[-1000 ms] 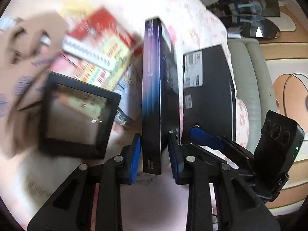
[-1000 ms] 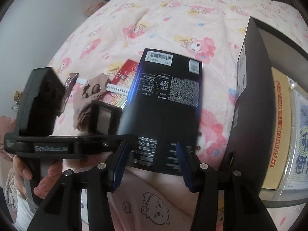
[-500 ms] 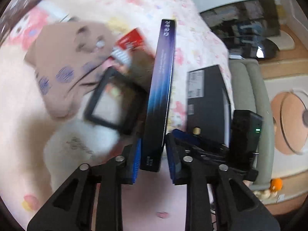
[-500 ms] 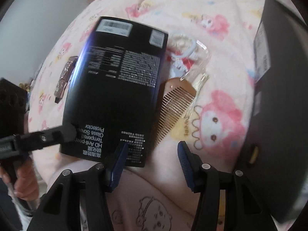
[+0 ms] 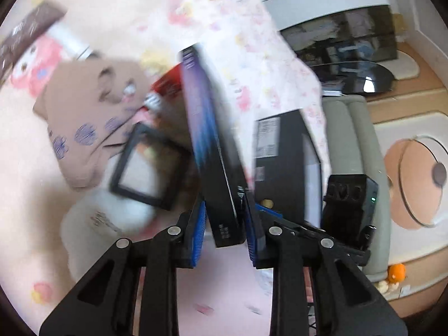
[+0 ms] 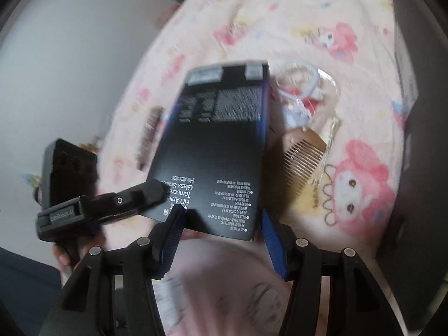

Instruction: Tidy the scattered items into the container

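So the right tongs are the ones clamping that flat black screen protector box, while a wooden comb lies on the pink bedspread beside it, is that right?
Not quite: the left tongs clamp the screen protector box, as the left wrist view shows. In the right wrist view the right tongs stand open and hold nothing. The wooden comb does lie on the pink bedspread beside it.

Glossy black cardboard screen-protector box, toothed wooden comb, soft printed cloth bedspread, matt black container.
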The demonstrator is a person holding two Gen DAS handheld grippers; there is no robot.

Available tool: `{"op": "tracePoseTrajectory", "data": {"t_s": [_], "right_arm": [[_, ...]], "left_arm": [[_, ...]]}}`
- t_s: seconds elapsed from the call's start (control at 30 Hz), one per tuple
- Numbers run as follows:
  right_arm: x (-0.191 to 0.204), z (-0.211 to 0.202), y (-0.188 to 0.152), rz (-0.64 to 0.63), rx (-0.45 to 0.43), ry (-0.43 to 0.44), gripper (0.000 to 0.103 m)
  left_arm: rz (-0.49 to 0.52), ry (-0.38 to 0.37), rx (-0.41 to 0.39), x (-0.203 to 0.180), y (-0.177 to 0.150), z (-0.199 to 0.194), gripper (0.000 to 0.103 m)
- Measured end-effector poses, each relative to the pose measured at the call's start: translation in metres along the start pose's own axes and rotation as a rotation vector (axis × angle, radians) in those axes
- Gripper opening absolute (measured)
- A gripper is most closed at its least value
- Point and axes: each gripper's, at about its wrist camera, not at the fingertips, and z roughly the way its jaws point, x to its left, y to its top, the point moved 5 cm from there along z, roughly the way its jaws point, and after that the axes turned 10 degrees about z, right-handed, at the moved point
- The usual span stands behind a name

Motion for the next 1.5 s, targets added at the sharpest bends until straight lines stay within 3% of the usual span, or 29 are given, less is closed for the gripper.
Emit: {"op": "tracePoseTrajectory", "data": {"t_s": [0.17, 0.33, 0.6, 0.73, 1.0, 1.27, 1.43, 1.5], "right_arm": [[0.023, -0.055, -0.019, -0.063, -0.086, 0.005, 0.052], [0.018, -0.110, -0.059, -0.047, -0.148, 0.035, 0.052], [-0.041, -0.180, -0.140, 0.051, -0.212, -0.025, 0.052], [-0.070, -0.206, -0.170, 0.099, -0.248, -0.073, 0.052], [-0.096, -0.253, -0.216, 0.163, -0.290, -0.123, 0.052], [-0.103, -0.247, -0.236, 0.212, -0.266, -0.087, 0.052], [-0.109, -0.250, -0.230, 0.212, -0.270, -0.058, 0.051], [-0.108, -0.249, -0.225, 0.197, -0.282, -0.058, 0.051]], "left_arm": [[0.113, -0.017, -0.017, -0.058, -0.005, -0.024, 0.025], [0.175, -0.056, 0.008, -0.108, -0.032, -0.023, 0.025], [0.161, -0.159, 0.129, -0.164, -0.095, 0.036, 0.025], [0.179, -0.176, 0.185, -0.184, -0.122, 0.061, 0.025], [0.151, -0.219, 0.270, -0.208, -0.169, 0.074, 0.026], [0.150, -0.201, 0.306, -0.201, -0.175, 0.079, 0.028], [0.123, -0.124, 0.342, -0.185, -0.172, 0.097, 0.046], [0.120, -0.112, 0.346, -0.181, -0.171, 0.103, 0.047]]}}
